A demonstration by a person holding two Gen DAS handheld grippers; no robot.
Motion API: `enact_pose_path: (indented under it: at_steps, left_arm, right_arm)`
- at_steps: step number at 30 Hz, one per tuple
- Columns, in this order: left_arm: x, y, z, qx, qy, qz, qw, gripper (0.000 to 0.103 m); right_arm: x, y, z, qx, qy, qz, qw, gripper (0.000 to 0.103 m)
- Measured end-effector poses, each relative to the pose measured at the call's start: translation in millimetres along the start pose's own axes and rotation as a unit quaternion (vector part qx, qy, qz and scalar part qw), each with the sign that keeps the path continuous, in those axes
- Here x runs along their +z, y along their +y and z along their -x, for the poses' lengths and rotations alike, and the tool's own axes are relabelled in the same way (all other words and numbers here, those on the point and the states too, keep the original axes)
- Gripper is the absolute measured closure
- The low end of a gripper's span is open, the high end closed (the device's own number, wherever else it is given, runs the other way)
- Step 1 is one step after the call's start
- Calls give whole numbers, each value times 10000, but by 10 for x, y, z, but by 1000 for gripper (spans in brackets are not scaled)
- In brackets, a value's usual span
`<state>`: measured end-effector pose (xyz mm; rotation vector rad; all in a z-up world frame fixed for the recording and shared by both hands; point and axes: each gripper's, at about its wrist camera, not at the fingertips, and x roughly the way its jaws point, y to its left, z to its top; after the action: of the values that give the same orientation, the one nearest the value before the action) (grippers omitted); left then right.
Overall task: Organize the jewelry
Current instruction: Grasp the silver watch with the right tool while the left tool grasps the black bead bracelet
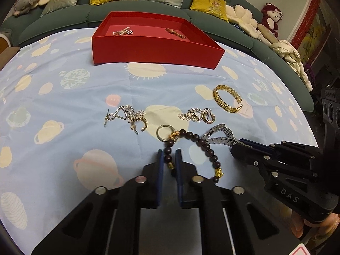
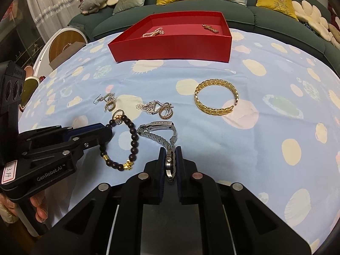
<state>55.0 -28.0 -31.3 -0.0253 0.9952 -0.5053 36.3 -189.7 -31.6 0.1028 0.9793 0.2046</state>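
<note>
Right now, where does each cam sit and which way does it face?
Left wrist: on left gripper, angled down at the bead bracelet it pinches; right gripper and fingertips show.
Right wrist: on right gripper, angled down at the watch it pinches; left gripper shows.
Both: red box, gold bangle.

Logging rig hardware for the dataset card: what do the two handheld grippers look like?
Both match: black plastic bodies with cut-out slots, round silver fastener heads on the linkages, dark blue pads lining the jaws. The left gripper carries white "GenRobot.AI" lettering and a pink-edged white label with handwritten digits, seen from the right wrist. The right gripper shows "DAS" lettering from the left wrist. No cables or sleeves visible.
</note>
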Motion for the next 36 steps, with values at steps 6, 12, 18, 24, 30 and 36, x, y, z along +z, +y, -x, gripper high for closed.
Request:
enact_pose_path:
  at_steps: [6, 12, 18, 24, 30, 36]
  left_arm:
    - [-22, -71, 8, 113, -78, -200, 9997, 97]
    - [27, -110, 191, -92, -335, -220, 9992, 98]
    - [101, -206, 412, -352, -593, -293, 9972, 98]
    - [167, -269, 647, -477, -855, -435, 9942, 98]
    - [251, -236, 829, -552, -1030, -382, 9924, 98]
    - [419, -205, 1000, -506, -1214, -352, 9907, 98]
  right_arm:
    - [10, -36, 17, -16, -25, -60, 10000, 95]
    - [43, -59, 135, 15, -238, -119, 9996, 95]
    - [162, -67, 340, 69, -566, -191, 9982, 95]
    - [282, -57, 568, 141, -898, -218, 9956, 95]
    - [361, -71, 727, 128, -1109, -229, 9935, 95]
    - [506, -34, 868, 140, -1345, -251, 9905, 95]
